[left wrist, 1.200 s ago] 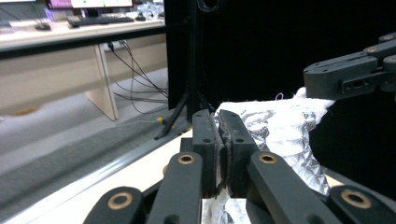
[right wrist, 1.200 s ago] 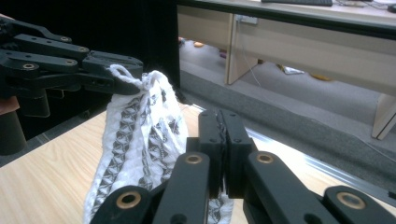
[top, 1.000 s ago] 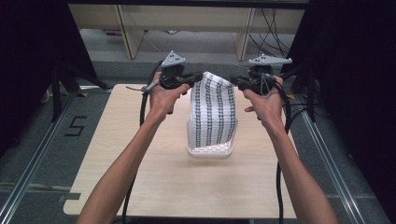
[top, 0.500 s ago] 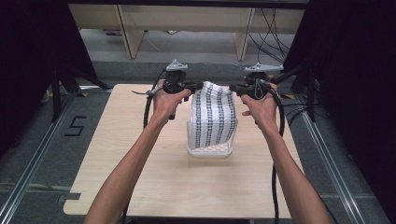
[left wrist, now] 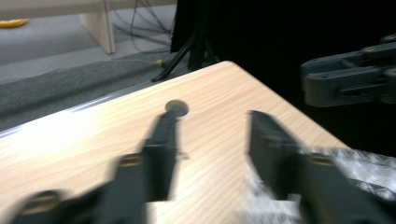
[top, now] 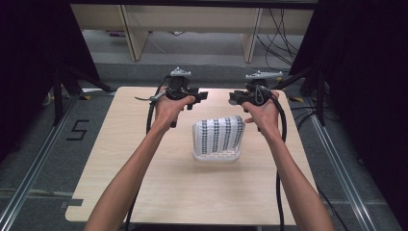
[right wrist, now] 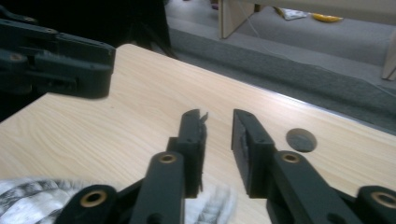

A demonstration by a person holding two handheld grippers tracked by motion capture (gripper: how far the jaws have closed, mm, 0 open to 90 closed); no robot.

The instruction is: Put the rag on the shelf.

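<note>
A white cloth with black check stripes (top: 219, 134) lies slumped in a shallow white tray (top: 216, 157) at the middle of the wooden table. My left gripper (top: 202, 95) hovers just behind the cloth's left side. Its jaws (left wrist: 215, 121) have just been opening and hold nothing; the cloth (left wrist: 369, 168) lies below and to the right. My right gripper (top: 234, 97) hovers behind the cloth's right side and faces the left one. Its jaws (right wrist: 218, 119) have just been opening, with a narrow empty gap. The cloth (right wrist: 32, 198) shows at the lower left there.
The light wooden table (top: 120, 159) has a small round hole (right wrist: 301, 139) near its far edge. Black curtains and stands flank the table. Cables trail from both grippers along the person's forearms. Grey floor and wooden furniture legs lie beyond.
The cloth was held stretched up between both shut grippers. Both jaws have opened, the cloth has dropped into a lower heap on the tray, and both hands have sunk a little.
</note>
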